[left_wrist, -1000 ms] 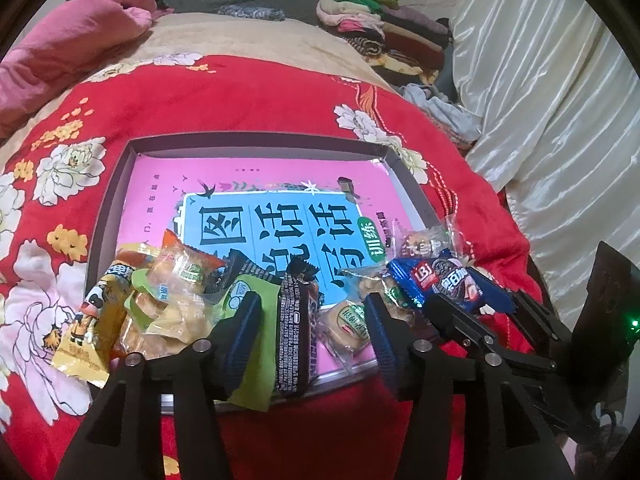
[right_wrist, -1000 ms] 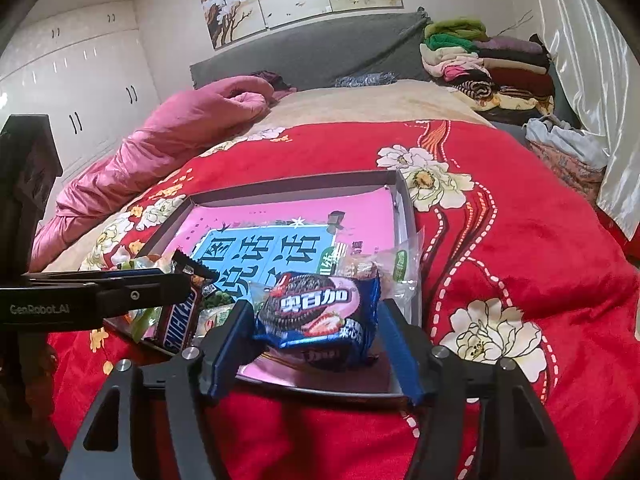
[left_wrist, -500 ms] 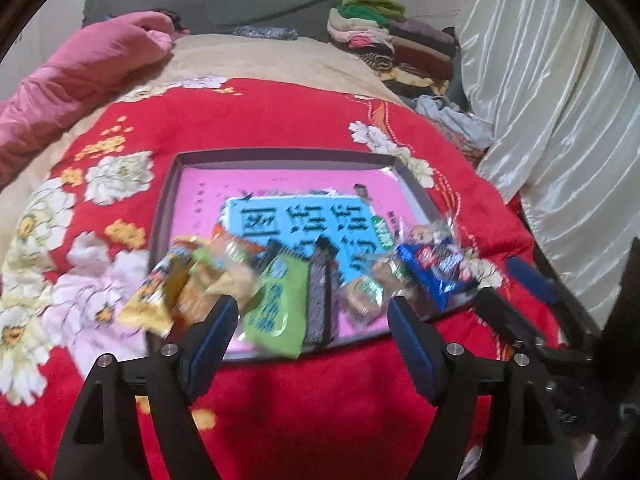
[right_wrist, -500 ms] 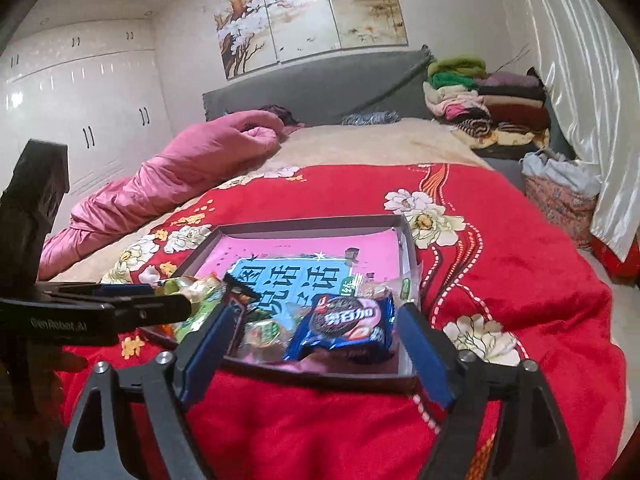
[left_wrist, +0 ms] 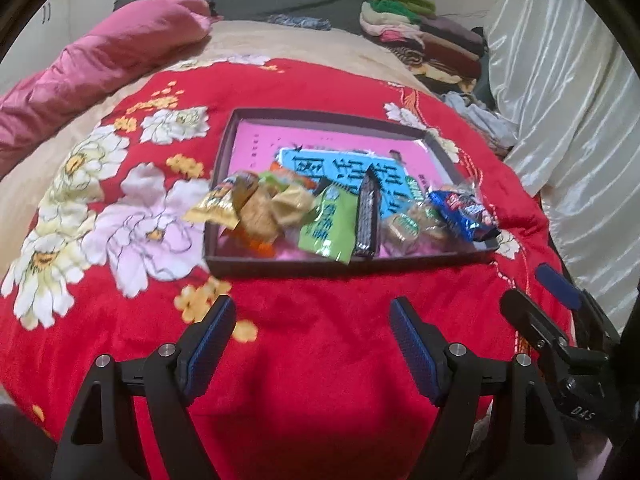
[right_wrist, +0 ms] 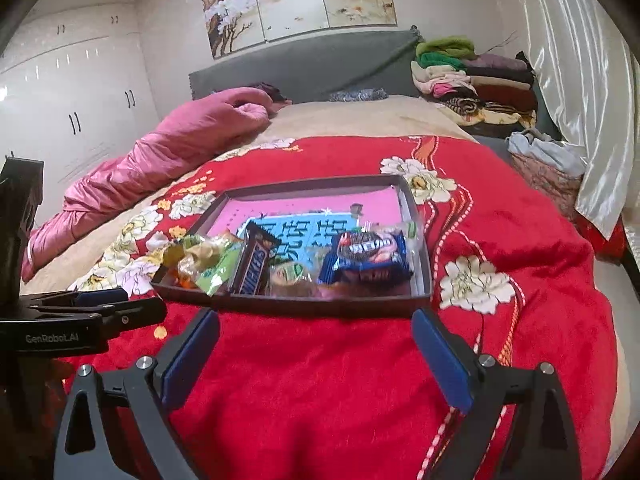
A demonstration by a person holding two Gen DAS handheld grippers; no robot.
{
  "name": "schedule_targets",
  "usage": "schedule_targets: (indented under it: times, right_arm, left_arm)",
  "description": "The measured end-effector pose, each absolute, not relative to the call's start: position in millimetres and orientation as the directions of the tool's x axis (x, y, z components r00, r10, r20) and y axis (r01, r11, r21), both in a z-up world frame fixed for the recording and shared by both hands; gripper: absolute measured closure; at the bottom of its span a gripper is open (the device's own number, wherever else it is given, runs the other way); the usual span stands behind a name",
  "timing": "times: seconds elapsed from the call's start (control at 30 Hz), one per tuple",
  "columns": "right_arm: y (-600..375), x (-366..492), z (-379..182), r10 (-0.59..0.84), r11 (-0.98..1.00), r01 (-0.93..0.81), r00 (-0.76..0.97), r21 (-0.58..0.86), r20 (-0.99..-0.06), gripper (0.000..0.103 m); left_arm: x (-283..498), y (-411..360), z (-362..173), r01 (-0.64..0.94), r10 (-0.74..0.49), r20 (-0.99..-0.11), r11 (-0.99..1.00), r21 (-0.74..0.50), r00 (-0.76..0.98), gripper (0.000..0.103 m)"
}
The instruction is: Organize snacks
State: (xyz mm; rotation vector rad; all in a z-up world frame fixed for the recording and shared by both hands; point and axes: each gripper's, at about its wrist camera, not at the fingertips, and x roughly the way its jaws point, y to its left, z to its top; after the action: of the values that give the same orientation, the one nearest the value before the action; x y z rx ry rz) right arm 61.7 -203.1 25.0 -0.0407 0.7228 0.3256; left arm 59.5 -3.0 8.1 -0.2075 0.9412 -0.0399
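Both our grippers, left (left_wrist: 310, 344) and right (right_wrist: 316, 354), spread empty; gold foil snack packet (left_wrist: 214, 210) overhangs shallow dark cardboard tray's (left_wrist: 340, 266) left rim, may slide off

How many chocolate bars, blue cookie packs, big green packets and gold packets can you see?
Snickers bar: 1
Blue Oreo pack: 1
Big green packet: 1
Gold packet: 1
Total: 4
The small clear-wrapped treats are too jumbled to count.
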Motion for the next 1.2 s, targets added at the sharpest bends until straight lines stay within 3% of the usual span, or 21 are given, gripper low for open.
schedule_targets:
  times: [0.27, 1.2]
  right_arm:
    - [-199, 47, 29, 0.269, 0.952, -0.298, 0.707, 0.069, -0.655, 0.002]
    - [-195, 44, 26, 0.263, 0.949, -0.312, 0.697, 0.049, -0.667, 0.001]
  left_arm:
    - [45, -2, 8, -0.055, -0.117, -0.803, 0.981, -0.184, 0.584, 0.023]
    - [33, -5, 16, -0.046, -0.106, -0.793, 0.985, -0.167, 0.6, 0.023]
